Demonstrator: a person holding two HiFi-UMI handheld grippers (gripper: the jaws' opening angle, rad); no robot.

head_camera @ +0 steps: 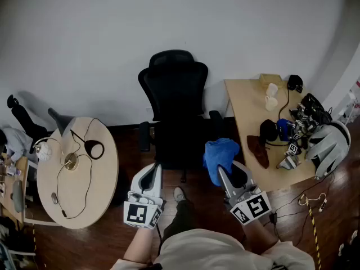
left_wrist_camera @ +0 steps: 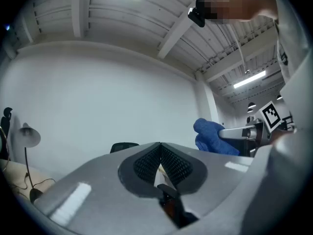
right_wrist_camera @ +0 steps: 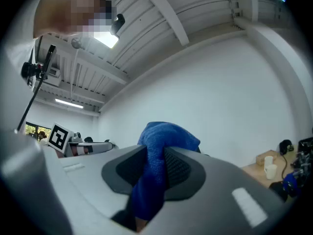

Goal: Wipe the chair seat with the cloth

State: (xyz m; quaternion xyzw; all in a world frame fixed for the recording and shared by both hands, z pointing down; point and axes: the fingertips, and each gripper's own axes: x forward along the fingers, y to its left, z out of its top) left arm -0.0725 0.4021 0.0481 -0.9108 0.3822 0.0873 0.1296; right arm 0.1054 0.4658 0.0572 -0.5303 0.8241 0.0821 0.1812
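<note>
Right gripper (head_camera: 228, 172): clenched on the cloth (head_camera: 220, 156), held low in front of the person, right of the body line.
Right gripper view: blue cloth (right_wrist_camera: 164, 141) pinched between the ribbed pads (right_wrist_camera: 178, 168) of the right gripper (right_wrist_camera: 156, 160); fabric bunched above the tips, a tail hanging down below them.
Left gripper (head_camera: 151, 170): raised beside the right one, well apart from it, pointing forward.
Left gripper view: jaws of the left gripper (left_wrist_camera: 159, 148) pressed together at the tips, nothing between them. Off to the right, the cloth (left_wrist_camera: 210, 136) in the right gripper (left_wrist_camera: 244, 131).
Seen from the right gripper view: left gripper (right_wrist_camera: 83, 146) with its marker cube, level with the right one.

Chair (head_camera: 174, 94): black office chair with mesh back, standing against the white wall, facing the person. Seat (head_camera: 177, 145) directly ahead of both grippers, between them in the head view. Cloth at the seat's front right corner in that view; contact with the seat not readable from any view.

Surroundings: round table (head_camera: 101, 179) at left with cables and a small lamp (head_camera: 59, 120) at its far edge; desk (head_camera: 247, 106) at right carrying two pale cups (head_camera: 271, 97), black cabling and a grey helmet (head_camera: 329, 145) at its right edge. Dark wood floor (head_camera: 197, 207) below.
</note>
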